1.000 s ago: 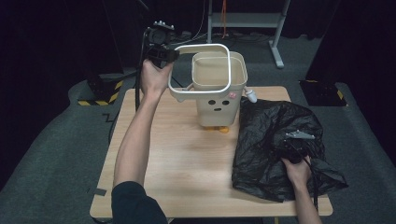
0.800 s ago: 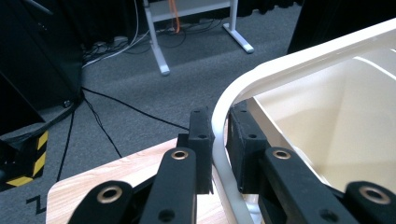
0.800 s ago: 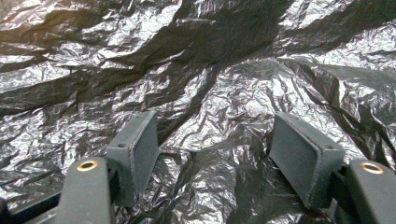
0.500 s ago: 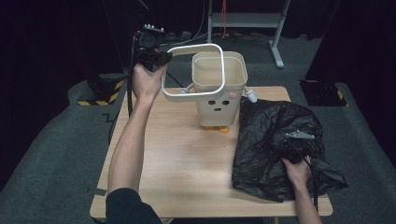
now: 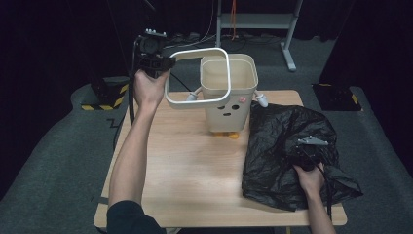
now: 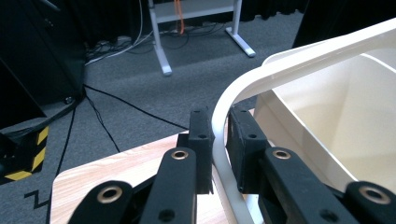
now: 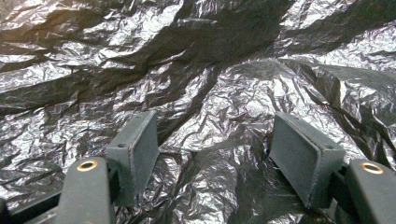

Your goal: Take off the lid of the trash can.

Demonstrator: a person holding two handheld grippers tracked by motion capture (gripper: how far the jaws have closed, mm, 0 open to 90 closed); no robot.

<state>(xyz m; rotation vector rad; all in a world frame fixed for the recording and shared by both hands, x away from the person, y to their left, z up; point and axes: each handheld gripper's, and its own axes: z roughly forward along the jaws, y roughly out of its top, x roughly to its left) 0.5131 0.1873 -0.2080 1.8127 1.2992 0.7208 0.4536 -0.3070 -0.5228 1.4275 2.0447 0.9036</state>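
Note:
A cream bin (image 5: 229, 100) with a small face on its front stands at the back middle of the wooden table (image 5: 185, 170). My left gripper (image 5: 167, 62) is shut on the bin's loose white rim ring (image 5: 195, 100), held tilted above and to the left of the bin's mouth. In the left gripper view both pads clamp the ring (image 6: 219, 116) of the left gripper (image 6: 219, 140), beside the bin's inside (image 6: 336, 107). A crumpled black plastic bag (image 5: 282, 141) lies on the table's right. My right gripper (image 5: 304, 152) rests over it, open; in its own view its pads (image 7: 135, 149) stand wide apart above the bag (image 7: 205, 70).
Behind the table a white desk frame (image 5: 287, 39) stands on grey carpet, with cables (image 6: 107, 100) running across the floor. A black box with yellow-black stripes (image 5: 104, 97) sits on the floor at the left. The table's near left half is bare wood.
My left hand has carried the ring a little to the left, off the bin's mouth. The right hand and the bag have kept still.

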